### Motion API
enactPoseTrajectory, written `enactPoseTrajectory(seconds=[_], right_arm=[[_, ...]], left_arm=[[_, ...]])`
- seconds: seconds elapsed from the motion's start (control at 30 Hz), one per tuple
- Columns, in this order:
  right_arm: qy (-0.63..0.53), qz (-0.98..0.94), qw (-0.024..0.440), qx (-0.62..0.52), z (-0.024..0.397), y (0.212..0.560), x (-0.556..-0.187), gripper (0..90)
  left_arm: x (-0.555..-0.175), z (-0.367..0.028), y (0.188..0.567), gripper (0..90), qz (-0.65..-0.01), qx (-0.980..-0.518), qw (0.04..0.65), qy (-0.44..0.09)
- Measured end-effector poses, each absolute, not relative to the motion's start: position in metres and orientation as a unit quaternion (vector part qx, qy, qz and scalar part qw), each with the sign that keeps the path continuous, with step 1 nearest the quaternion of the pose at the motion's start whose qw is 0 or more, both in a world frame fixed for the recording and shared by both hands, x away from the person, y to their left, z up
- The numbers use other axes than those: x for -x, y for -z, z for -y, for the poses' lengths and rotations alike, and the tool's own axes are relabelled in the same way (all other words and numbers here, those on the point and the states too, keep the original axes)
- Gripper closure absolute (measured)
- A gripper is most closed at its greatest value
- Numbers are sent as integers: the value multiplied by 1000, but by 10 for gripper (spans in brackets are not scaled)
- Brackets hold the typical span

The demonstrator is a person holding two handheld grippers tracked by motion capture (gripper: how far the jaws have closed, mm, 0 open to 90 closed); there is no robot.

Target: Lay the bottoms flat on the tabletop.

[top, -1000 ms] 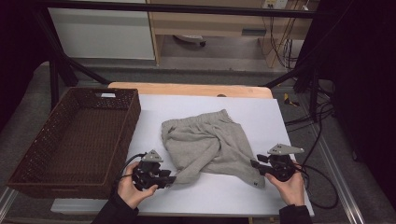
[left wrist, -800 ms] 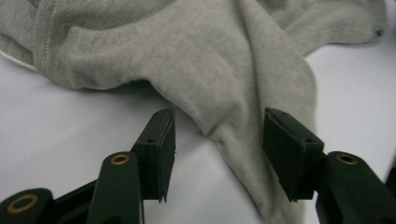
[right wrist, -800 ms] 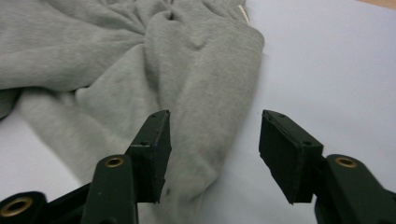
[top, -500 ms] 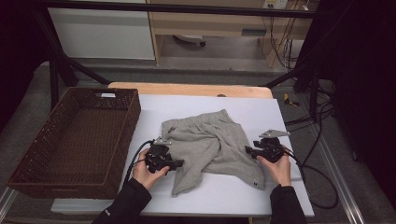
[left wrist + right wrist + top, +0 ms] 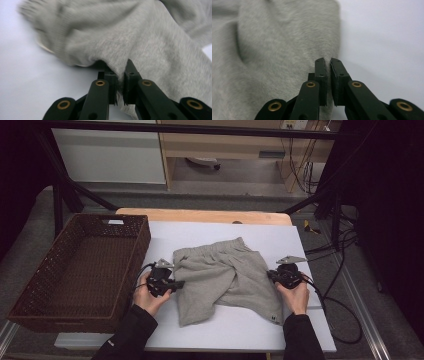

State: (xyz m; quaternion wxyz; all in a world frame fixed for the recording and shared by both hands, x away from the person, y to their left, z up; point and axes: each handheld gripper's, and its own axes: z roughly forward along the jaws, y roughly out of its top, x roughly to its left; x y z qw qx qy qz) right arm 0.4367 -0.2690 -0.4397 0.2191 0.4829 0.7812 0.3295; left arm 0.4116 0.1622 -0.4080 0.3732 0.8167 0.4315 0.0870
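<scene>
Grey fleece shorts lie rumpled mid-table on the white sheet, ribbed waistband at the far side. Both grippers have moved in since a second ago: left gripper pinches the cloth's left edge, right gripper its right edge. Woven brown basket sits left

Grey shorts are running off the top and right edges of the left gripper view, their far hem left of the jaws blurring out; fabric between the jaws is hiding the pads' faces. In the right gripper view the cloth is spilling past the left edge
</scene>
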Motion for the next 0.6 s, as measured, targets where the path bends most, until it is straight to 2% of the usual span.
enactPoseTrajectory(seconds=[0.13, 0.2, 0.27, 0.33, 0.43, 0.47, 0.6], right_arm=[[-328, -757, 265, -500, 281, 434, -441, 843], [-333, -759, 256, -498, 283, 435, -443, 808], [-334, -764, 250, -491, 280, 437, -440, 671], [-356, -759, 247, -486, 278, 435, -432, 554], [-373, -753, 239, -485, 277, 430, -416, 370], [-374, -755, 235, -485, 277, 428, -410, 333], [-383, -762, 217, -475, 275, 421, -386, 260]], left_arm=[[-423, -169, 405, 841, -453, -809, 358, -109], [-424, -167, 407, 835, -456, -810, 354, -105], [-420, -164, 408, 787, -453, -814, 349, -102], [-412, -162, 406, 702, -446, -817, 352, -97], [-395, -163, 402, 522, -436, -818, 363, -96], [-389, -163, 401, 478, -431, -819, 367, -95], [-367, -159, 398, 403, -411, -826, 376, -83]])
